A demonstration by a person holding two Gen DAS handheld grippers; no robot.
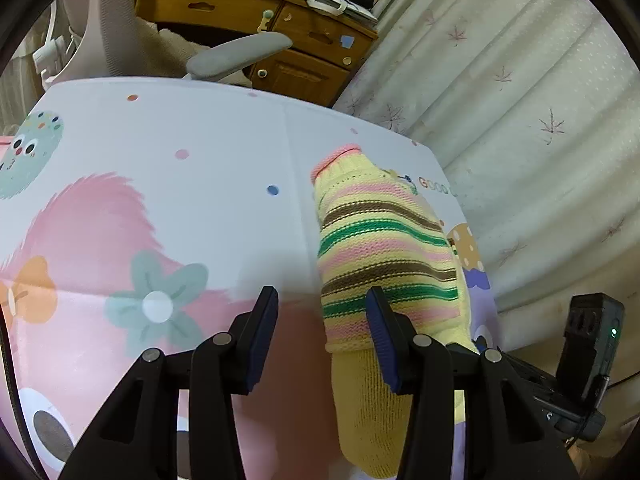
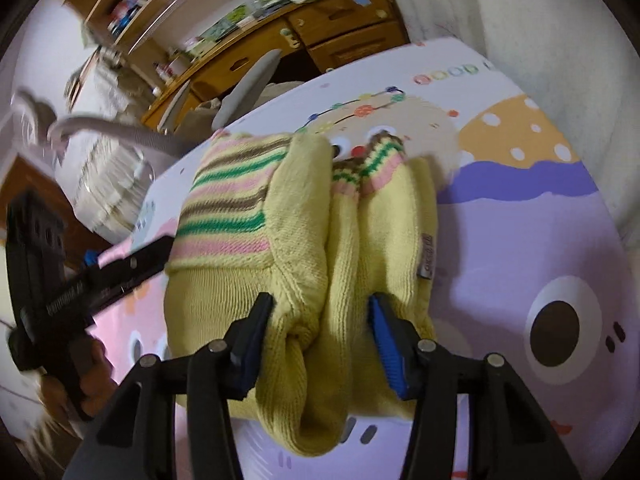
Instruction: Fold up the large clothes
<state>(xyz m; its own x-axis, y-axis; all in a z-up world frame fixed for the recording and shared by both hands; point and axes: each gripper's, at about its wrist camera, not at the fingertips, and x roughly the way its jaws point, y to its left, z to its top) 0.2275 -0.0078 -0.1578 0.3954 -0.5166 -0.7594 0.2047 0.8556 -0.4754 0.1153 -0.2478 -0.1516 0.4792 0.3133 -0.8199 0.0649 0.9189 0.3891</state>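
Observation:
A yellow knit sweater (image 2: 296, 248) with pink, green and brown stripes lies folded into a compact bundle on the cartoon-print mat (image 2: 520, 248). Its sleeves lie over the top. My right gripper (image 2: 320, 308) is open, its fingers either side of the bundle's near edge, around the bunched sleeve. My left gripper (image 1: 322, 300) is open and empty over the mat, just left of the sweater (image 1: 384, 264); its right finger (image 1: 382, 332) overlaps the sweater's edge. The left gripper's body also shows at the left of the right wrist view (image 2: 100, 276).
The mat (image 1: 160, 168) covers a table. A grey office chair (image 1: 240, 54) and a wooden desk with drawers (image 1: 280, 28) stand beyond its far edge. A pale patterned curtain (image 1: 520, 100) hangs along the right side. A bookshelf (image 2: 132, 4) stands at the back.

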